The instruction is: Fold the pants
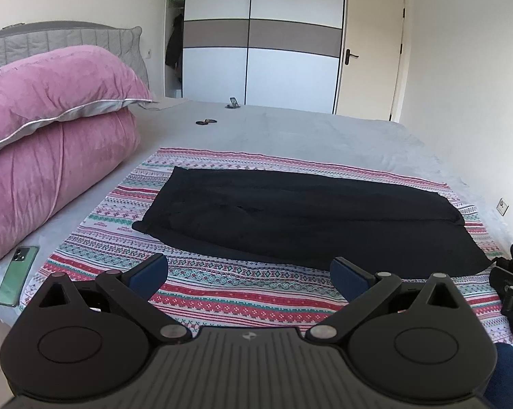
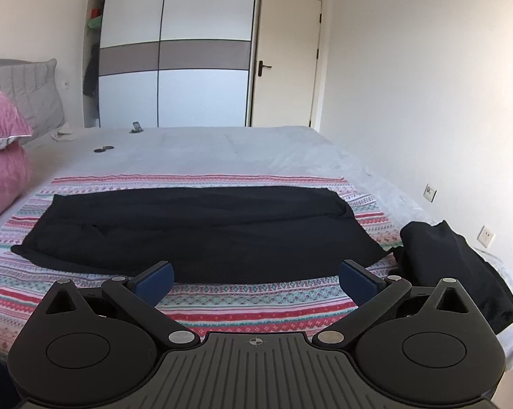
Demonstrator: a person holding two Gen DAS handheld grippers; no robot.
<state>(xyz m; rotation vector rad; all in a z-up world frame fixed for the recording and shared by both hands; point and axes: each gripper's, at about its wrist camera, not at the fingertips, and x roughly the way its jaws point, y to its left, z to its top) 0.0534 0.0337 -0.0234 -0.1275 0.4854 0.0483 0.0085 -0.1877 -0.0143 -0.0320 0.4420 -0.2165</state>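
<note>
A green phone (image 1: 17, 274) lies beside pink pillows (image 1: 52, 136) at the bed's left edge. Black pants (image 1: 307, 218) stretch flat across a striped blanket (image 1: 249, 293), long axis running left to right (wider end rightward). Left gripper (image 1: 249, 272) and right gripper (image 2: 256, 277) hover short of them, jaws wide, empty. Dark clothing (image 2: 454, 272) is heaped far right.

We see black pants (image 2: 195, 228): matt woven cloth, soft creases, no sheen. Patterned cover (image 1: 243, 293) under them: thin printed cotton-like cloth, matt. Bed sheet (image 1: 290, 129): pale grey fabric, slightly fuzzy. Pink pillows (image 1: 52, 126): plush velvety cloth, faint sheen. Left gripper (image 1: 249, 272) and right gripper (image 2: 256, 277): matt black plastic, ribbed body, brushed metal pivot pins, blue rubbery pads (image 2: 154, 281). Phone (image 1: 17, 275): glossy green back. Wardrobe (image 2: 174, 51): smooth glossy panels.
</note>
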